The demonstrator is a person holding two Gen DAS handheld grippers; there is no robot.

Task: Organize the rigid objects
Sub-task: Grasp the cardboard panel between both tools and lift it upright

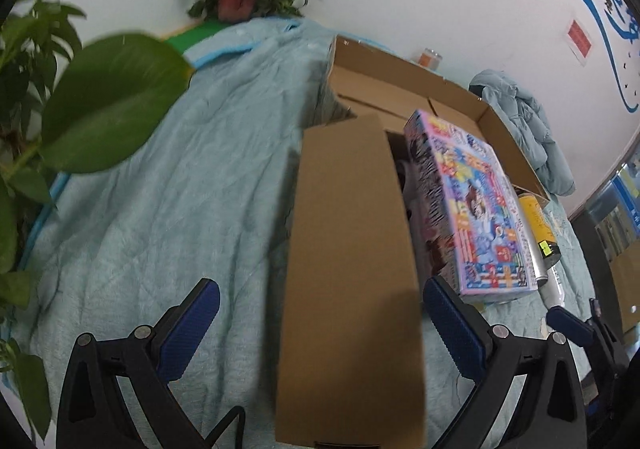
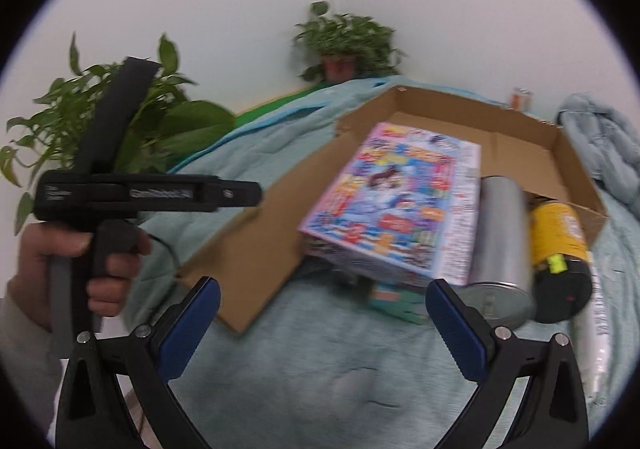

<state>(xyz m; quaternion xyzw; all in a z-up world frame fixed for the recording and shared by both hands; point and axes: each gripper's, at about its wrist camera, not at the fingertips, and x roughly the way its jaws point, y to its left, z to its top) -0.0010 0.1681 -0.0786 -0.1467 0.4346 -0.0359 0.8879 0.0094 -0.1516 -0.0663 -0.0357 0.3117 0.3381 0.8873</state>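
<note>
Both grippers empty, jaws spread wide. Left gripper (image 1: 320, 317): 2 black plastic arms, ribbed blue pads (image 1: 192, 325), a flap of the cardboard box (image 1: 352, 257) standing in the gap between them; contact with the pads can't be told. Right gripper (image 2: 322, 317): same build, jaws wide apart, hovering over wrinkled light-teal quilted cloth (image 2: 320, 377), nothing between the pads.

Cardboard box is plain brown corrugated, shallow, rectangular, flaps folded out, lying on the cloth. Colourful printed carton (image 2: 396, 201): flat rectangular, glossy, cartoon graphics in purple, blue and yellow, tilted, its far end inside the box and its near end sticking out over the edge on top of other items too blurred to name. Just beside it to the right, a silver metal cylinder (image 2: 500, 237) on its side, smooth and matte, round end facing the camera. Right of that and touching it, a yellow can (image 2: 558, 237) on its side with a black cap end (image 2: 564, 289) and a small lime-green tab. A white tube-like item (image 2: 596, 337) at far right, blurred.

Left hand (image 2: 84, 273) seen from the right wrist view, gripping the left tool's black handle. Leafy green plant (image 1: 80, 101) at left; small potted plant (image 2: 344, 45) in a terracotta pot against a white wall. Bunched pale-blue fabric (image 1: 528, 129) behind the box. Small orange jar (image 1: 430, 58) by the wall
</note>
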